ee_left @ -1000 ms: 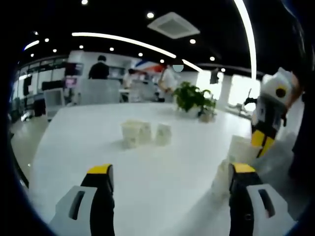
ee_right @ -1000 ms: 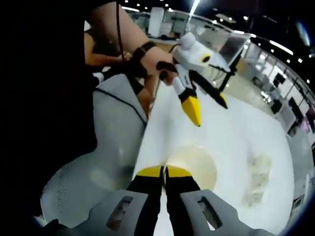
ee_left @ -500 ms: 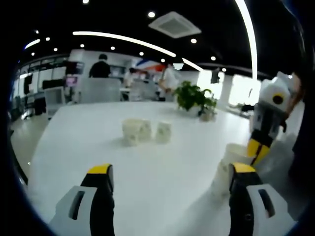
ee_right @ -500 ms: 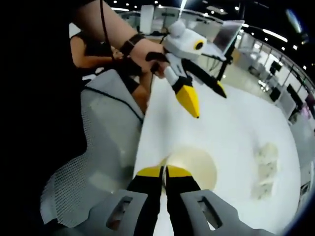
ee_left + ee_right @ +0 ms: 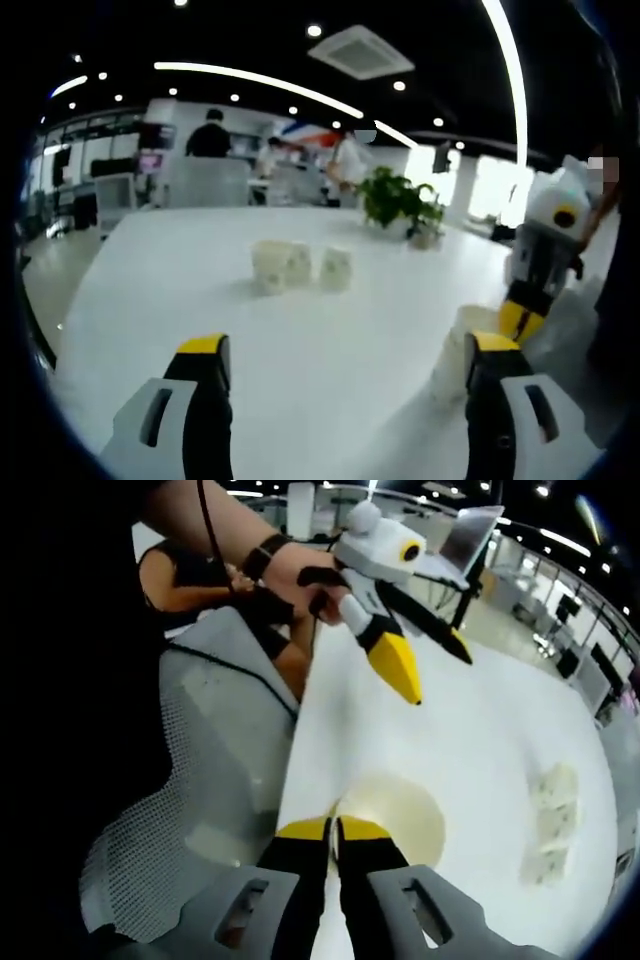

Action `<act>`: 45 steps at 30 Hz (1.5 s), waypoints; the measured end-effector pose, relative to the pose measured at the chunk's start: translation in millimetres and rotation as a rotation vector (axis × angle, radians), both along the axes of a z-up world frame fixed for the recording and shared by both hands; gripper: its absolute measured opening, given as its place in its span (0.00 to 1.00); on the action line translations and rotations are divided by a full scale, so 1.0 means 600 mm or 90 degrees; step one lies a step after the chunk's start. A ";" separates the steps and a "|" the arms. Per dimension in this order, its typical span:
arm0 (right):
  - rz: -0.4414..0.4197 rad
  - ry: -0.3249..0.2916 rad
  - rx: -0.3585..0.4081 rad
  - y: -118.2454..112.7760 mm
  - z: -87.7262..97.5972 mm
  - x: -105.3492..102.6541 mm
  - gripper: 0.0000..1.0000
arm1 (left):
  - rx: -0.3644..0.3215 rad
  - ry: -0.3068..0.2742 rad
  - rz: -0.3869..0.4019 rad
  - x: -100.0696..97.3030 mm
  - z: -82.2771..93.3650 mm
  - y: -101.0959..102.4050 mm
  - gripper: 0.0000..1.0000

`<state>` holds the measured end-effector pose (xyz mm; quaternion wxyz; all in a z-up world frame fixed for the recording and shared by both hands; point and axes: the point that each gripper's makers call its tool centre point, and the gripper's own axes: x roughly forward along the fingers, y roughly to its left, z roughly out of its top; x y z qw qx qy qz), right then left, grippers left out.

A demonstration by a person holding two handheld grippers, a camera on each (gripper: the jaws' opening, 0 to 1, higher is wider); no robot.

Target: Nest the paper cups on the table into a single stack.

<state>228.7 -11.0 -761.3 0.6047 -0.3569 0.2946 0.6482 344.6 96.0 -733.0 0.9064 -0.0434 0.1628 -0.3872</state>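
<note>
Landmark: the white table (image 5: 200,300), which carries all the cups.
Left gripper (image 5: 340,350): in its own view the two yellow-tipped jaws stand wide apart above the table with bare tabletop between them; in the right gripper view it hangs over the table's near edge, jaws spread, held by a hand (image 5: 290,585) with a dark strap.
Right gripper (image 5: 334,830): jaws pressed together on the near rim of the held cup (image 5: 395,810); in the left gripper view it comes in from the right, its yellow tips down at that cup's rim.
Held cup: a pale paper cup standing at the table's near edge, mouth up; in the left gripper view it sits just beyond the left gripper's right jaw.
Cup cluster (image 5: 298,267): a few paper cups grouped close together toward the middle of the table, well apart from both grippers; their exact count is hard to tell.
Potted plant (image 5: 400,205): at the table's far side, beyond the cluster.
Mesh chair (image 5: 190,780): just beside the table's near edge.
</note>
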 end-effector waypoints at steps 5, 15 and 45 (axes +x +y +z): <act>0.008 -0.005 -0.004 0.001 -0.005 -0.003 0.00 | 0.000 0.003 0.001 -0.003 -0.002 0.003 0.96; 0.011 -0.018 0.000 0.000 -0.009 0.001 0.07 | -0.001 0.004 0.005 -0.002 -0.003 0.006 0.96; -0.035 -0.016 0.039 -0.010 0.003 0.005 0.22 | -0.001 0.008 0.000 -0.002 -0.004 0.006 0.95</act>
